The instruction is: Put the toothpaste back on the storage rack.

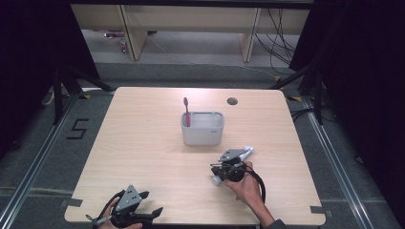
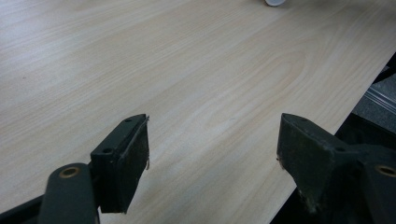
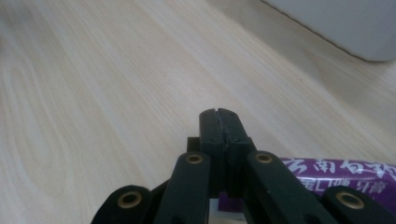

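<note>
Item: toothpaste tube point(image 1: 244, 153), white with a purple printed band, lying flat on the wooden table point(image 1: 143, 157) just in front of the grey holder point(image 1: 202, 129). Its cap end point(image 1: 217, 180) points toward the person.

Right gripper point(image 1: 228, 164): positioned directly over the tube, jaws pressed together with no gap; in the right gripper view the purple band point(image 3: 336, 175) lies beneath and beside the closed jaws, apparently not clamped between them, though the contact is hard to see.

Left gripper point(image 1: 150, 202): at the near table edge, well apart from the tube, jaws spread wide, nothing between them.

Holder contents: one red toothbrush point(image 1: 186, 112), upright in the left compartment.
</note>
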A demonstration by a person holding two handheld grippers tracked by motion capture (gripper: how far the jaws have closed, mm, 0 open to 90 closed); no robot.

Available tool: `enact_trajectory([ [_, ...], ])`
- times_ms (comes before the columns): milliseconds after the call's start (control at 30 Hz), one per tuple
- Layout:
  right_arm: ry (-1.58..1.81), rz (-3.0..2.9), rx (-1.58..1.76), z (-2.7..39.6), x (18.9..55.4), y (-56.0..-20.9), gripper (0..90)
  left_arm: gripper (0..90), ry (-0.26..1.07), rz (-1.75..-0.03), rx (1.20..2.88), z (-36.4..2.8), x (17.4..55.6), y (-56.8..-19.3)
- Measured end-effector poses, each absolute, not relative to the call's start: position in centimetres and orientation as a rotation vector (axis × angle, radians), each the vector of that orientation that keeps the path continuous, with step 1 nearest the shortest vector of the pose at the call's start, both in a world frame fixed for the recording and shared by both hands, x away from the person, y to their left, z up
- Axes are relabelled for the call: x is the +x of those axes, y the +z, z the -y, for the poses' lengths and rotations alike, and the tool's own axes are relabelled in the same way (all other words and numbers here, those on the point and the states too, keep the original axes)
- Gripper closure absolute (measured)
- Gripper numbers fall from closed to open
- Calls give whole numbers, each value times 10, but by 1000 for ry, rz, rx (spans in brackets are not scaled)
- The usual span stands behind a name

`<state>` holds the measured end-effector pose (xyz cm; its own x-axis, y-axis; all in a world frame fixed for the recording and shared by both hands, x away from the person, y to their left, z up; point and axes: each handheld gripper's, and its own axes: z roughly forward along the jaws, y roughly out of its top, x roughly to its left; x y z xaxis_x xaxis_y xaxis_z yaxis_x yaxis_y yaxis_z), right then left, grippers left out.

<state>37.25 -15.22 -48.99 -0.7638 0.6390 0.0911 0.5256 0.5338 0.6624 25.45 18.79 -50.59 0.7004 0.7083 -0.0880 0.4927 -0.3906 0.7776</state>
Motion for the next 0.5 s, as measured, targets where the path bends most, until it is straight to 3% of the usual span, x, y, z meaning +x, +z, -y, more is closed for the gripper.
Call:
enact_trajectory([
  [500, 990, -2689, 894, 170, 346, -491, 897, 248, 311, -902, 2062, -186, 254, -506],
])
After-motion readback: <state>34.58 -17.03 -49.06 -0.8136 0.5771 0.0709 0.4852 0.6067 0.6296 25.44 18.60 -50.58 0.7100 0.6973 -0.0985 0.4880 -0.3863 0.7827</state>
